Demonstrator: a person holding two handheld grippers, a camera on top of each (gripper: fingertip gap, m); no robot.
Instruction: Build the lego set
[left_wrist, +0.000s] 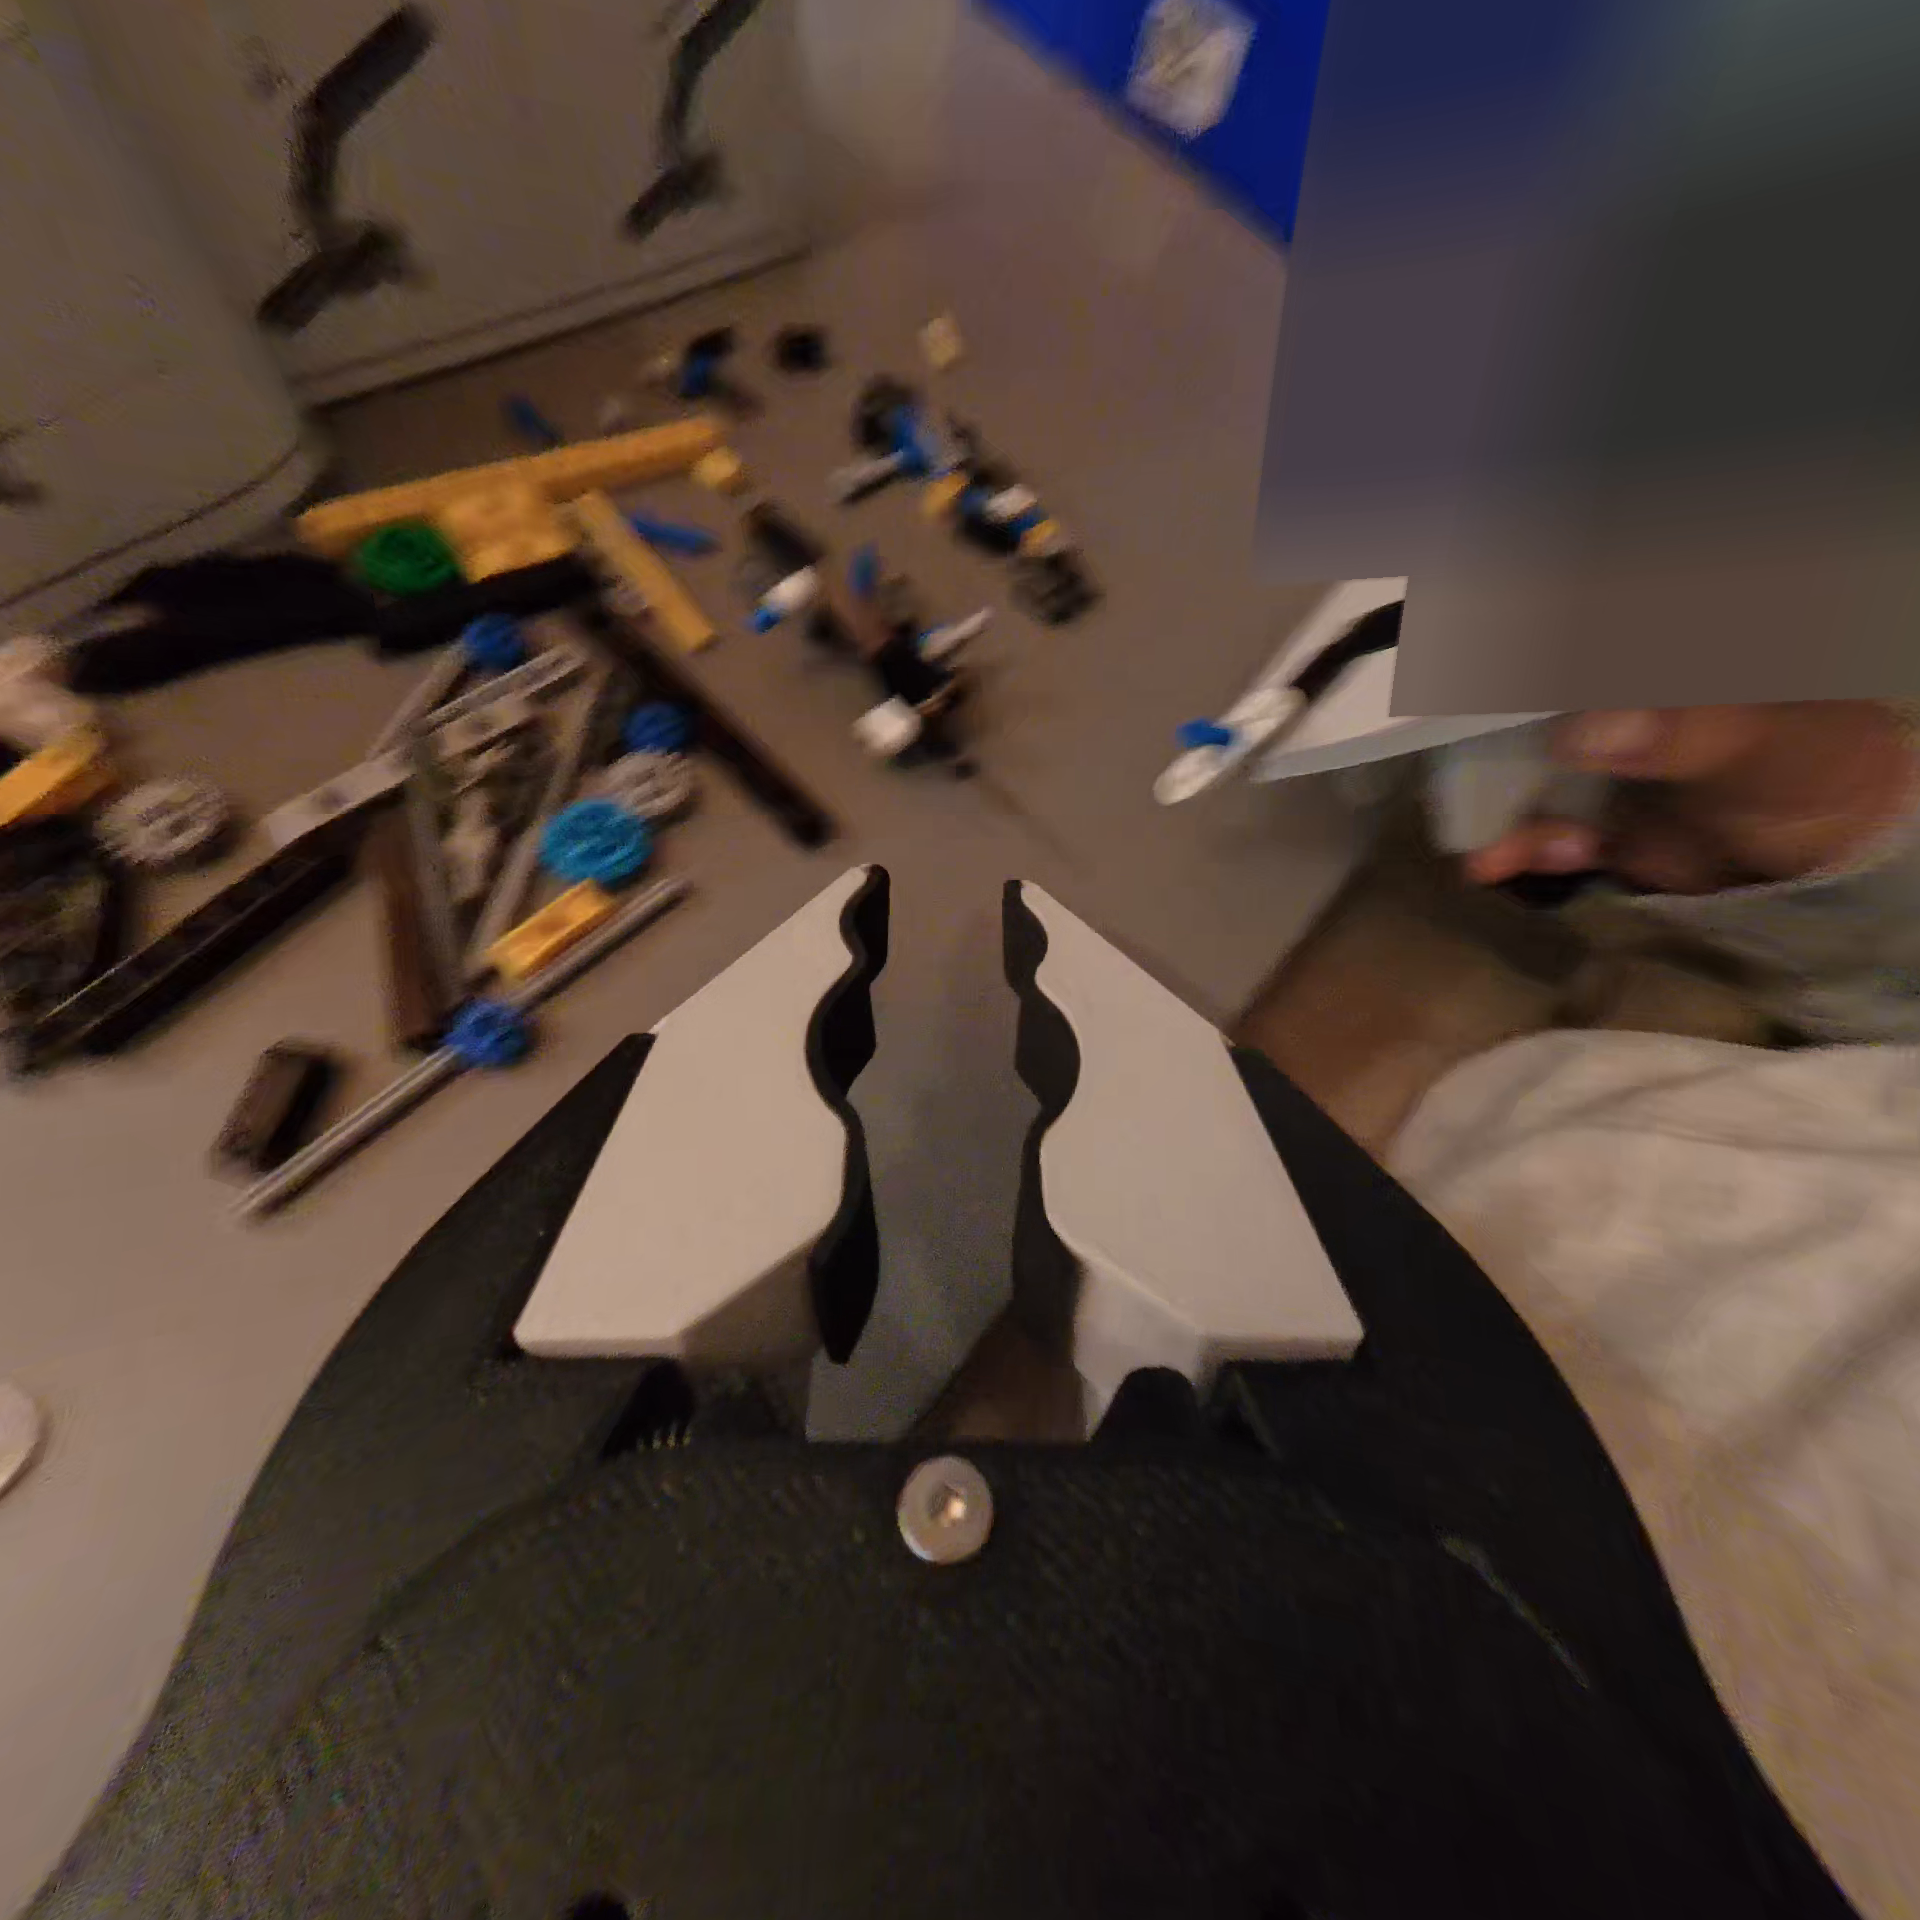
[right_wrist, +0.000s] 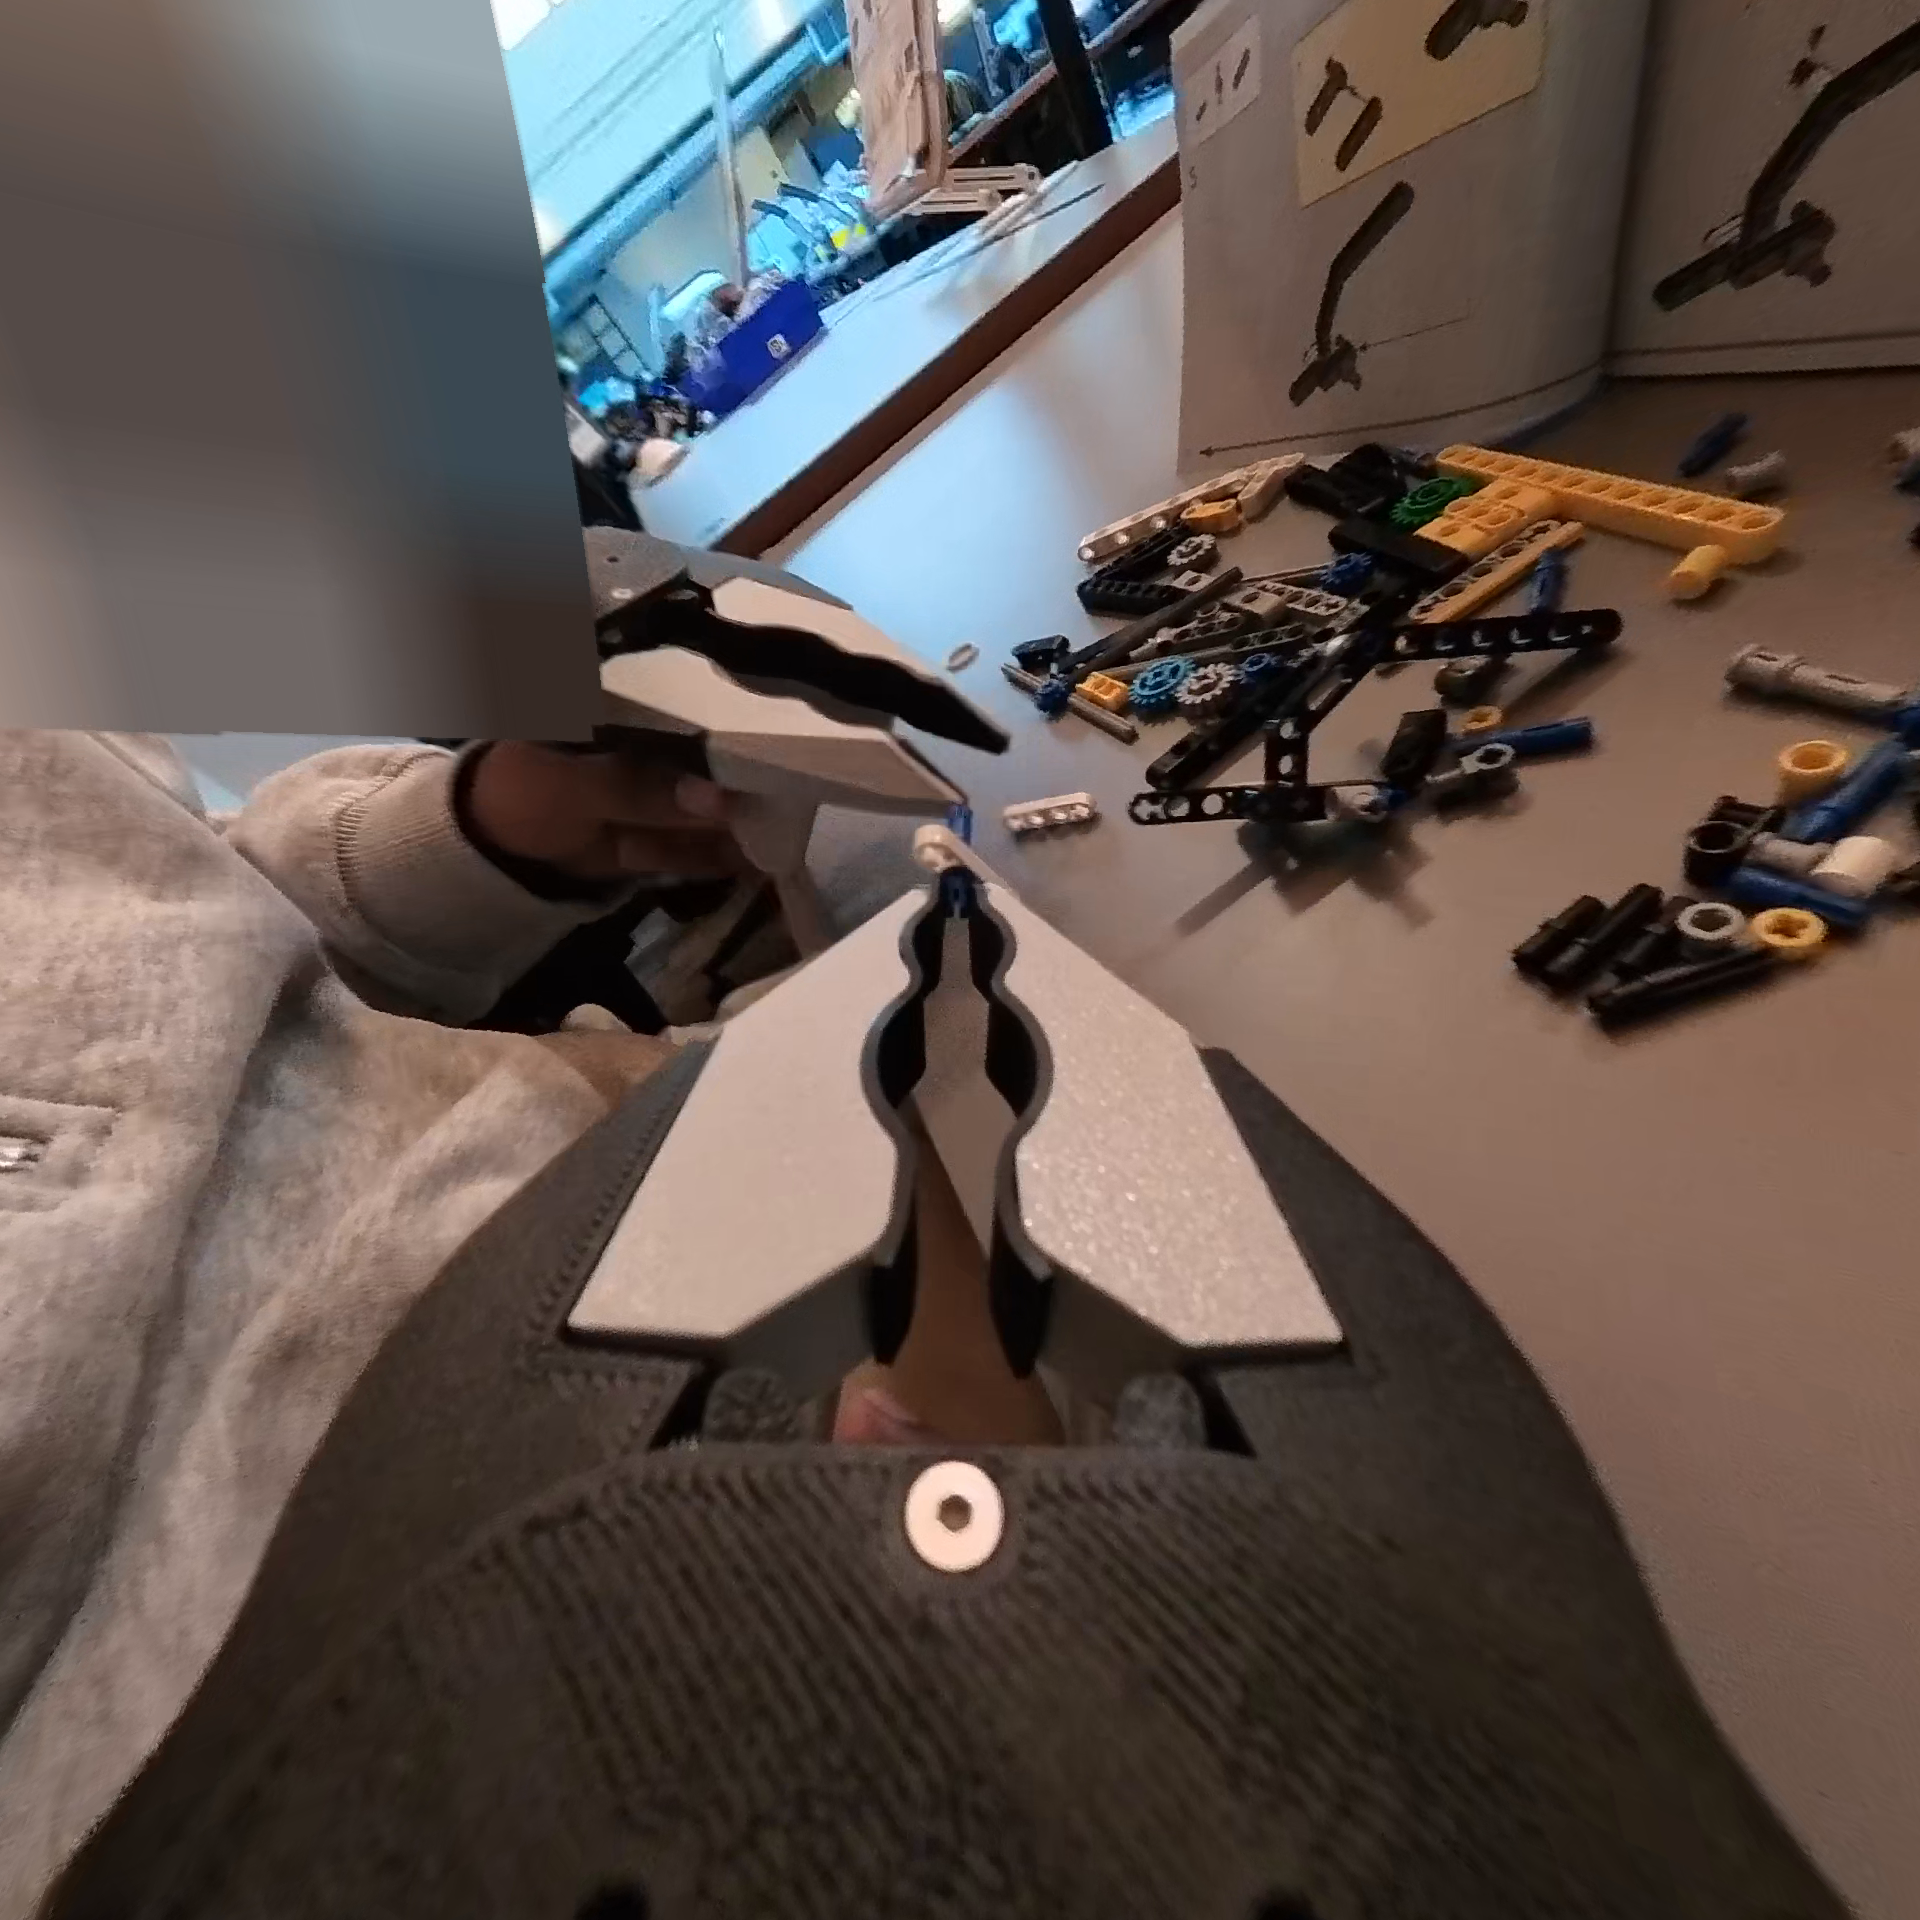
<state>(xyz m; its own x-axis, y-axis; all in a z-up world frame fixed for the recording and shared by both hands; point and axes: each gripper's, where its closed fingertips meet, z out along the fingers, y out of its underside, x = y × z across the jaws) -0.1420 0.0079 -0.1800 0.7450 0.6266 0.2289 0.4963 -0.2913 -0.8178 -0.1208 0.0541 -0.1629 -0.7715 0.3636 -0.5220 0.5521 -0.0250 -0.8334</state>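
Right wrist view, right gripper (right_wrist: 958, 906): its jaws are pinched together on a small blue pin (right_wrist: 956, 896), which sticks out past the tips.
Grey beam: a short pale grey beam (right_wrist: 938, 844) sits on the far end of that pin, just beyond the fingertips; in the left wrist view the same beam (left_wrist: 1226, 740) shows at the far gripper's tip, with blue beside it.
Left gripper: seen in the right wrist view (right_wrist: 961, 769) just above and left of the grey beam, held by a hand (right_wrist: 603, 810) in a light grey sleeve (right_wrist: 364, 862). In its own view (left_wrist: 945, 883) the jaws stand apart with only bare table between them.
Landmark, yellow frame: a yellow T-shaped beam assembly (right_wrist: 1590, 514) with a green gear (right_wrist: 1429, 502) lies on the grey table (right_wrist: 1351, 1195).
Nearer than the yellow frame: a tangle of black and grey beams with blue gears (right_wrist: 1351, 665).
Right of the yellow frame: loose pins and connectors (right_wrist: 1745, 894) in black, blue, grey and yellow.
Behind the yellow frame: open instruction pages (right_wrist: 1382, 229) standing upright.
Lone piece: a small white beam (right_wrist: 1049, 812) lies on the table between the grey beam and the tangle.
Left wrist view: heavily blurred.
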